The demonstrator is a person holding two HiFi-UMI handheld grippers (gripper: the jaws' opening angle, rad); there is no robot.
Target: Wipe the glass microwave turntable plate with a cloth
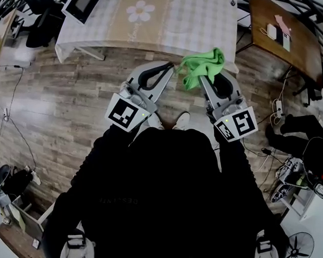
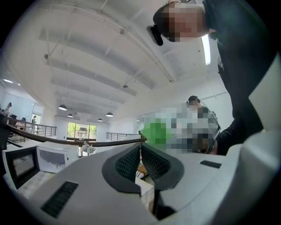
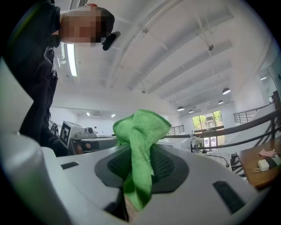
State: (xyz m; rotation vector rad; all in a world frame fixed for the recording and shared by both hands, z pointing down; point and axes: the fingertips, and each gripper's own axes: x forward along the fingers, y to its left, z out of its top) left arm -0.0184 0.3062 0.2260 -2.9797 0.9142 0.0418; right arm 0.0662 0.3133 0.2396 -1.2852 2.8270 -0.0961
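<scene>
Green cloth (image 3: 139, 145) in right gripper (image 3: 141, 165)

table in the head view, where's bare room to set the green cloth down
The checked table looks bare from its flower print across to its right edge, ahead of the green cloth in the right tool. Its left corner holds a dark-framed appliance. The floor at the right is crowded with cables.
</scene>
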